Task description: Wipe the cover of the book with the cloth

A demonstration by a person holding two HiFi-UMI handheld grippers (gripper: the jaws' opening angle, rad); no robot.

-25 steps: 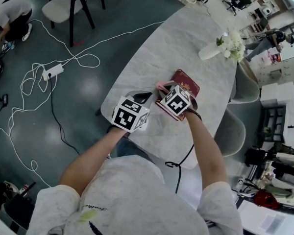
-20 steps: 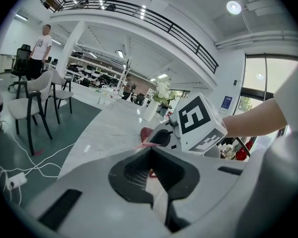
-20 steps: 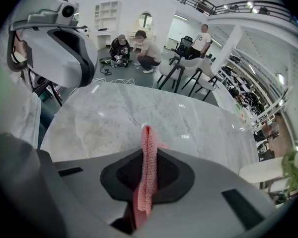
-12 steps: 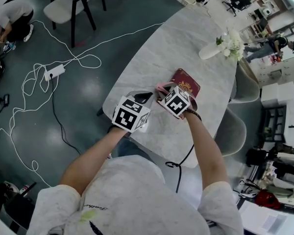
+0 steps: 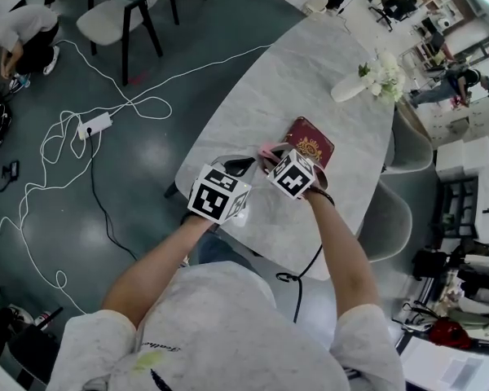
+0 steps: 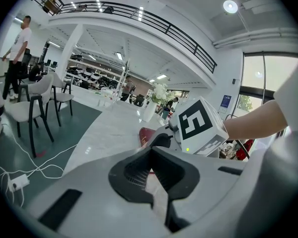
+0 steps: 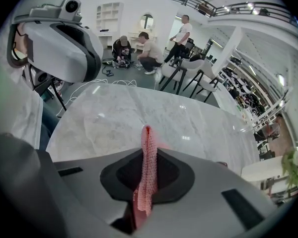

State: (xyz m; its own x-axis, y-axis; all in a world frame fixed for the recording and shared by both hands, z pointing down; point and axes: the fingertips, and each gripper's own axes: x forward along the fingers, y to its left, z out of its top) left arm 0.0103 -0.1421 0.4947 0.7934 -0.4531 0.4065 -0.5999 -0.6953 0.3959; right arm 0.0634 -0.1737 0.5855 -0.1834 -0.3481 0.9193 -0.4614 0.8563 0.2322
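The dark red book (image 5: pixel 312 147) lies on the marble table (image 5: pixel 285 80), and it shows as a red sliver (image 6: pixel 146 133) in the left gripper view. My right gripper (image 5: pixel 270 154) is shut on a pink mesh cloth (image 7: pixel 146 168), whose fold stands up between the jaws (image 7: pixel 146 133). In the head view the cloth (image 5: pixel 266 148) hangs at the book's near left edge. My left gripper (image 5: pixel 243 167) sits just left of it over the table's near edge, its jaws (image 6: pixel 150 150) closed with nothing between them. The right gripper's marker cube (image 6: pixel 198 125) fills the left gripper view's middle.
A white vase of flowers (image 5: pixel 373 76) stands at the table's far end. Pale chairs (image 5: pixel 389 217) tuck in along the right side, another chair (image 5: pixel 114 13) stands on the floor left. White cables and a power strip (image 5: pixel 95 124) trail over the dark floor. People crouch in the background (image 7: pixel 136 46).
Both grippers have shifted slightly farther along the table toward the book, the right one still gripping the cloth. The head camera's view has drifted a little.
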